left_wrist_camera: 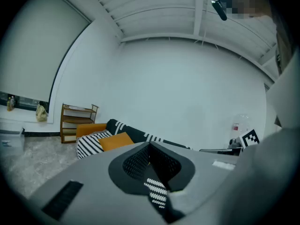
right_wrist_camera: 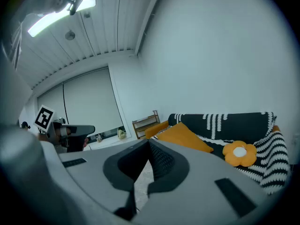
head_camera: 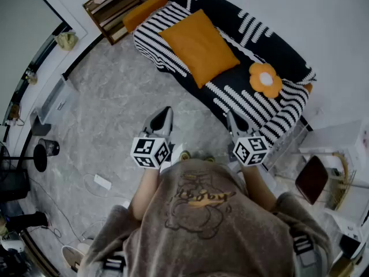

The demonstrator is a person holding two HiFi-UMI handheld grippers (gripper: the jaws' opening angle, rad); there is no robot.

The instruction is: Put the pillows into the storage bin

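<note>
I see two pillows, both on the long sofa with the black-and-white striped cover (head_camera: 253,105), on the far side of the floor from me. The large square orange pillow (head_camera: 199,46) lies flat on the seat, toward the left part of the sofa. Its fabric looks smooth and plain, with sharp corners. The small flower-shaped orange pillow with a round white centre (head_camera: 266,79) lies to the right of it, well apart, close to the black backrest. Its edge is made of rounded petals and it looks soft and thick.

The left gripper (head_camera: 163,120) and the right gripper (head_camera: 233,120) are both held near my body, above the grey marble-pattern floor (head_camera: 115,108), and both point toward the sofa. The jaws of each one are fully together, with nothing between them. The inner pads are black with a fine ribbed texture, and the bodies are matt grey.

A small wooden shelf with open levels (head_camera: 115,7) stands at the far left end of the sofa, against the white wall.
</note>
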